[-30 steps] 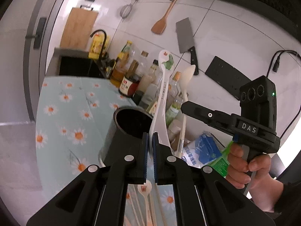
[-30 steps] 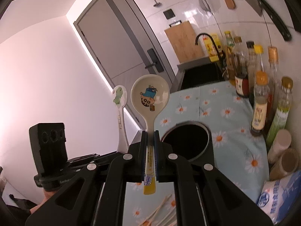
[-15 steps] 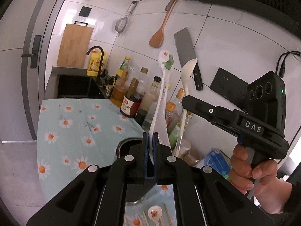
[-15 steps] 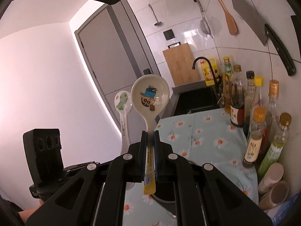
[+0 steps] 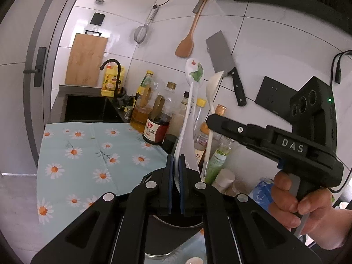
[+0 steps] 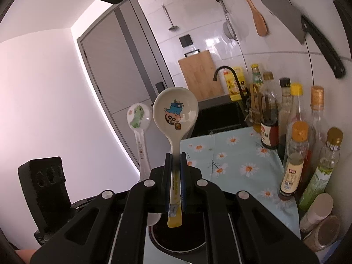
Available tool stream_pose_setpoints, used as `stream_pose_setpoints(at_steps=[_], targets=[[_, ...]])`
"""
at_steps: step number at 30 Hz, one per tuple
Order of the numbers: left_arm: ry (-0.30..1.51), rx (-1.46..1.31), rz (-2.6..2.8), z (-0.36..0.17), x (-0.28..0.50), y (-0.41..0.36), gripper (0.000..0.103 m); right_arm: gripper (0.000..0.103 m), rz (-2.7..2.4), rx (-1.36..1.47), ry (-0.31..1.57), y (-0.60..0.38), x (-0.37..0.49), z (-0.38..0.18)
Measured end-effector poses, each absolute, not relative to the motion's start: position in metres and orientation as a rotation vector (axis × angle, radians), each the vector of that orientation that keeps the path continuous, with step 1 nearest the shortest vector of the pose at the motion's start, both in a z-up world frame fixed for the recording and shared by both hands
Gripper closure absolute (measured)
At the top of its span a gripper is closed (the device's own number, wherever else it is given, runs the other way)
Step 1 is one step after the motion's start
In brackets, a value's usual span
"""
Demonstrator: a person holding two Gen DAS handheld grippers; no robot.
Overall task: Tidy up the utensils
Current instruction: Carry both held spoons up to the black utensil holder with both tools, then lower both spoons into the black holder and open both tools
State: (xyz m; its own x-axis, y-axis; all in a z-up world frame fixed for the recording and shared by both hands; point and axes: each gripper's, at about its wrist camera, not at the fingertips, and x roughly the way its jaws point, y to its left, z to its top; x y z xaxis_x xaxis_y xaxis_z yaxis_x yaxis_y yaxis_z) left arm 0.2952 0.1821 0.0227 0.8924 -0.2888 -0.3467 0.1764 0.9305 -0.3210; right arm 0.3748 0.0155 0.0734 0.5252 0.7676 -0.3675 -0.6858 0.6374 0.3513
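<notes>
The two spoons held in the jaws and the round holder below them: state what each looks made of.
Dinosaur spoon: glossy white, printed picture; probably glazed ceramic, possibly melamine.
Cartoon spoon: same shiny cream finish with a light glint in the bowl and a printed figure; ceramic or melamine.
Holder: dark, smooth, round rim; likely metal or plastic, too little shows to tell.

Dark utensil holder (image 6: pixel 176 239) mostly hidden behind gripper bodies, person's hand (image 5: pixel 308 211) cut off at frame edge, bottle labels too small to read.
</notes>
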Motion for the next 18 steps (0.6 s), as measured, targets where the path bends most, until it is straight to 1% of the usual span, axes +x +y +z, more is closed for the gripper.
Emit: stream_pose_setpoints(at_steps=[11, 18], targets=[[0.420, -0.166, -0.201, 0.003, 0.298, 0.164, 0.099, 0.095, 0.847, 0.126, 0.547, 0.018, 0.377, 0.041], [0.433, -0.128, -0.189, 0.001, 0.299, 0.160, 0.099, 0.095, 0.846, 0.125, 0.557, 0.016, 0.378, 0.034]])
